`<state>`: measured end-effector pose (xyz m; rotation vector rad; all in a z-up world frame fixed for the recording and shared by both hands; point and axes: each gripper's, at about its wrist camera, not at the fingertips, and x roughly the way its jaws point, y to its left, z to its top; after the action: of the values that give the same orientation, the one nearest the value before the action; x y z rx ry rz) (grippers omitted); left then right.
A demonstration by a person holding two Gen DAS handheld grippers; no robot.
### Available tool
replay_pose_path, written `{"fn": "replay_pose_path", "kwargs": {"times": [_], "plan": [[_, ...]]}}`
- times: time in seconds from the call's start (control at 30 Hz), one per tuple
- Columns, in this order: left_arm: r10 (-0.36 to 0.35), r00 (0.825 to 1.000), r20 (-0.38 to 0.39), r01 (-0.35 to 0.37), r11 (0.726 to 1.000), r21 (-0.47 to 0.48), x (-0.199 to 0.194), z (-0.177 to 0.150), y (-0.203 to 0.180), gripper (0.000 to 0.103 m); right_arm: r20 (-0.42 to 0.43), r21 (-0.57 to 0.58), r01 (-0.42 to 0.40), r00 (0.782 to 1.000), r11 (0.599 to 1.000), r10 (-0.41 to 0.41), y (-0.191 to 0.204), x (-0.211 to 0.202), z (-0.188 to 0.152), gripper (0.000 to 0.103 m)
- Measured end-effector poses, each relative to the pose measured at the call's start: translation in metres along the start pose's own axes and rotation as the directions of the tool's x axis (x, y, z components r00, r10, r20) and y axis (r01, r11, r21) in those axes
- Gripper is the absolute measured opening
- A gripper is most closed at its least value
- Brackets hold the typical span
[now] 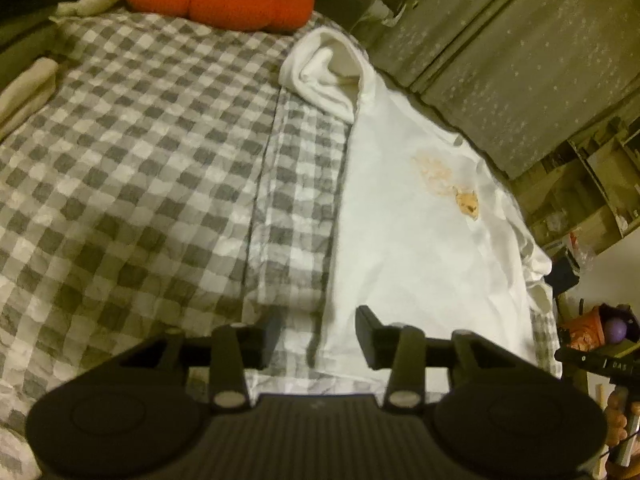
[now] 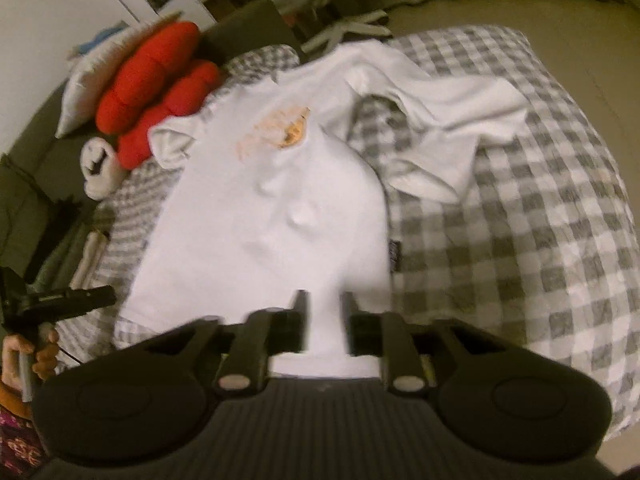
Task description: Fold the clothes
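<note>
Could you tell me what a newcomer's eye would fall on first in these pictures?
Probably the white T-shirt with an orange print, spread on the grey checked bedspread. Next, the bright red plush cushion at the bed's far end. The right gripper and left gripper sit over the shirt's near hem.

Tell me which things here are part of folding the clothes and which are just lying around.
Part of the job:
- white cotton T-shirt with an orange chest print
- left tongs, open
- right tongs, hem between them; grip unclear

Lying about:
- red plush cushion
- grey-and-white checked bedspread
- rolled white cloth
</note>
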<state>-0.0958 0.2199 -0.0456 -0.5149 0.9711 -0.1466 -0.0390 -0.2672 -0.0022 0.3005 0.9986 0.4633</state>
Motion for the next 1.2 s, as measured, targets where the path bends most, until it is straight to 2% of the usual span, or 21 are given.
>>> {"fn": "replay_pose_path", "kwargs": {"times": [0.03,0.27,0.37,0.43,0.47,0.5,0.8,0.87,1.03,1.2], "plan": [[-0.002,1.0,-0.007,0.002,1.0,-0.002,0.002,0.0,0.002,0.042,0.001,0.0,0.008,1.0,1.0,-0.008,-0.001,0.001,-0.001,0.049],[-0.051,0.998,-0.034,0.051,0.999,-0.004,0.015,-0.002,0.003,0.039,-0.031,0.014,0.048,0.998,0.999,-0.048,-0.011,0.011,-0.004,0.049],[-0.054,0.997,-0.049,0.055,0.998,0.026,0.018,-0.004,-0.002,0.032,-0.071,0.017,0.054,0.996,0.998,-0.052,-0.014,0.021,-0.009,0.037],[-0.046,0.997,-0.059,0.049,0.998,0.044,0.02,-0.006,-0.007,0.027,-0.097,0.02,0.051,0.994,0.998,-0.049,-0.016,0.028,-0.013,0.019],[-0.042,0.997,-0.064,0.046,0.998,0.053,0.021,-0.006,-0.009,0.017,-0.098,0.021,0.051,0.994,0.998,-0.049,-0.016,0.029,-0.014,0.016],[-0.038,0.997,-0.069,0.042,0.997,0.062,0.022,-0.007,-0.011,0.012,-0.098,0.022,0.05,0.994,0.999,-0.048,-0.017,0.03,-0.015,0.007],[-0.085,0.996,-0.021,0.087,0.989,0.116,-0.013,-0.012,-0.029,0.009,-0.005,-0.035,-0.008,1.0,0.999,0.008,-0.006,-0.018,-0.011,0.006],[-0.083,0.996,-0.03,0.087,0.986,0.142,-0.016,-0.014,-0.032,0.008,0.003,-0.052,-0.016,1.0,0.999,0.016,-0.002,-0.026,-0.011,0.006],[-0.042,0.997,-0.066,0.054,0.978,0.201,-0.015,-0.017,-0.039,0.008,-0.021,-0.076,-0.014,1.0,0.997,0.012,0.002,-0.029,-0.012,0.005],[0.02,0.994,-0.11,0.006,0.973,0.232,0.0,-0.018,-0.033,0.008,-0.081,-0.037,-0.004,0.997,0.999,0.001,-0.009,-0.01,-0.013,0.006]]}}
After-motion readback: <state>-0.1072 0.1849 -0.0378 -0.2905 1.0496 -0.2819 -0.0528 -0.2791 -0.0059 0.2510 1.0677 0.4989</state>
